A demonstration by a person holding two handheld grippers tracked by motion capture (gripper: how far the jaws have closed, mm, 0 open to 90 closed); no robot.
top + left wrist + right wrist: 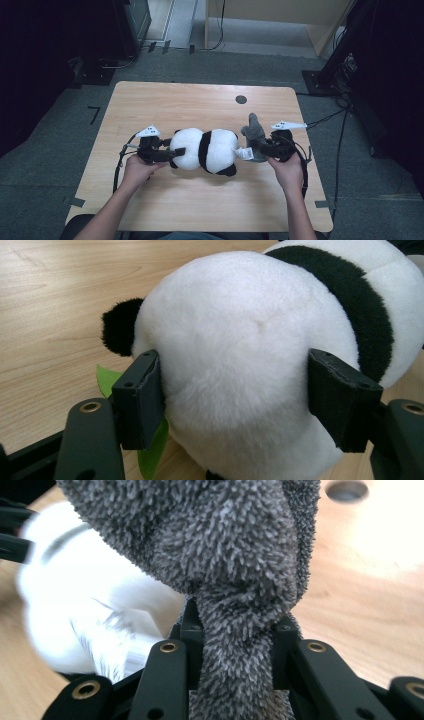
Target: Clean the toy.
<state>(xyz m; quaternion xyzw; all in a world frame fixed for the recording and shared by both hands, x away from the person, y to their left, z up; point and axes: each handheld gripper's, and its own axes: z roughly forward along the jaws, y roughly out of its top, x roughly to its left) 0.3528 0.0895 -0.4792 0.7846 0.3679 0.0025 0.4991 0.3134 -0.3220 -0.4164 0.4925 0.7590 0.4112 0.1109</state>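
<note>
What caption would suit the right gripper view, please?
Right gripper clamped on a grey plush toy, white panda blurred beyond.

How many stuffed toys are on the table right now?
2: the panda at the table's middle, clamped by the left gripper, and a grey plush toy at its right end, pinched in the right gripper.

Plush panda [207,150]: white body with a black band around the middle and black ears, lying on its side across the table's centre, a green leaf beneath its left end.
Grey plush toy [253,134]: shaggy pile, upright, touching the panda's right end, white tag attached.
</note>
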